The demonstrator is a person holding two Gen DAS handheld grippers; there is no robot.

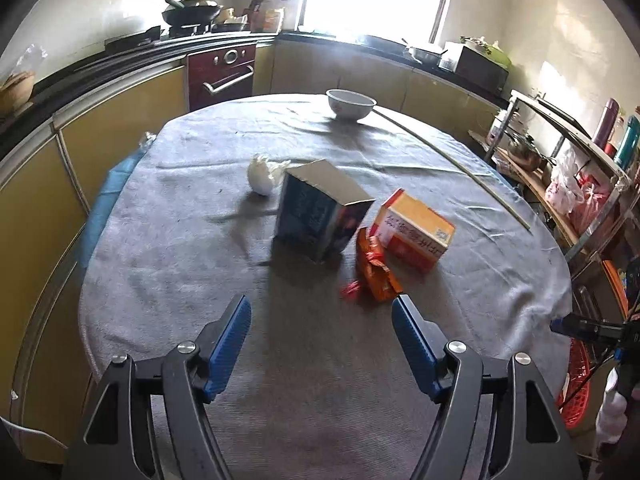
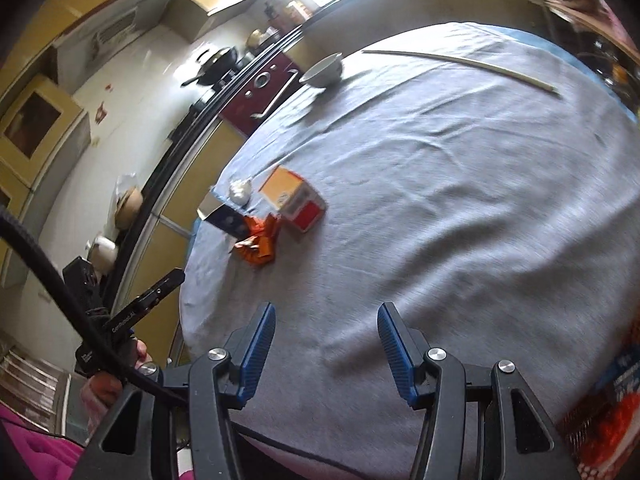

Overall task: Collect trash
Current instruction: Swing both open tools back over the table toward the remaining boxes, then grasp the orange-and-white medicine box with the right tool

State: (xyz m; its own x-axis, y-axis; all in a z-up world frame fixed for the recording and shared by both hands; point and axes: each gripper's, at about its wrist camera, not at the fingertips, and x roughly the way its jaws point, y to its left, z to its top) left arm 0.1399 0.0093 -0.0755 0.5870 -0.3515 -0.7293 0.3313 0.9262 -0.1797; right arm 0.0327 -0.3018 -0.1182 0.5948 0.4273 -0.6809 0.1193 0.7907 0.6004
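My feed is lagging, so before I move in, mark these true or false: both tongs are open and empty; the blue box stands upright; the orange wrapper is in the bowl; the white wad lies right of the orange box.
1. Left tongs and right tongs are open and empty: true.
2. The blue box stands upright: true.
3. The orange wrapper is in the bowl: false, it lies on the cloth beside the boxes.
4. The white wad lies right of the orange box: false, it sits left, beyond the blue box.

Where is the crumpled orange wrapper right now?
In the left wrist view the orange wrapper lies on the grey tablecloth, right of centre, in front of the dark box and the orange carton.
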